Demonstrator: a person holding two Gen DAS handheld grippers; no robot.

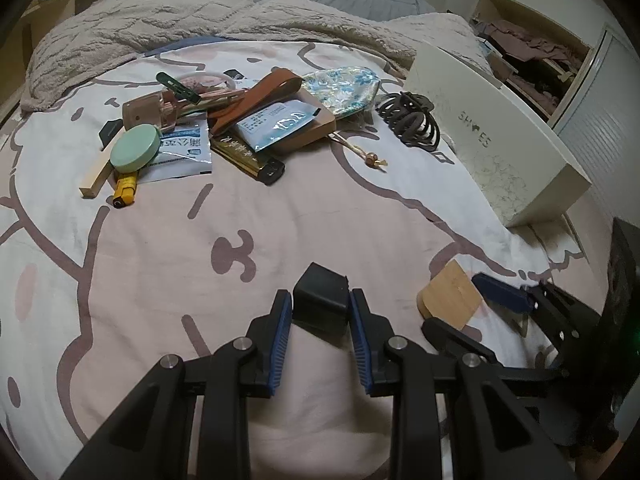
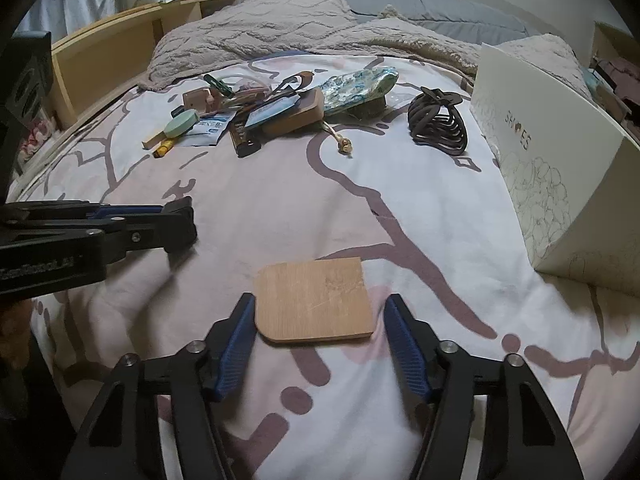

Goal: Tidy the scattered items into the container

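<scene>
Two grippers in view. Left gripper (image 1: 321,312) has its jaws pinching a small black rectangular plastic block (image 1: 322,298), held above the pink-and-white cartoon-print bedsheet (image 1: 160,248); the block's open end faces away from the camera.

Right gripper (image 2: 320,320) has its jaws spread either side of one flat light-wood tile with rounded corners (image 2: 316,300). The pads stand just beside its left and right edges; contact can't be confirmed. The tile lies flat on the sheet, near edge toward the gripper.

One container: a cream cardboard shoe box printed "SHOES" (image 1: 492,132), at the right side of the bed, long axis running away from the cameras.

The scattered pile sits at mid-bed, well apart from both grippers:
- one mint-green round tin (image 1: 134,148)
- one yellow lighter (image 1: 125,194)
- one dark gold-lettered lighter (image 1: 250,158), long axis diagonal
- two blue-white foil sachets (image 1: 182,156)
- one brown leather strap (image 1: 260,96)
- one blue floral fabric pouch (image 1: 344,88)
- one dark brown claw hair clip (image 1: 410,120), nearest the box
- one pale wooden stick (image 1: 96,178)

A beige fuzzy blanket (image 1: 120,28) is bunched behind the pile.
</scene>
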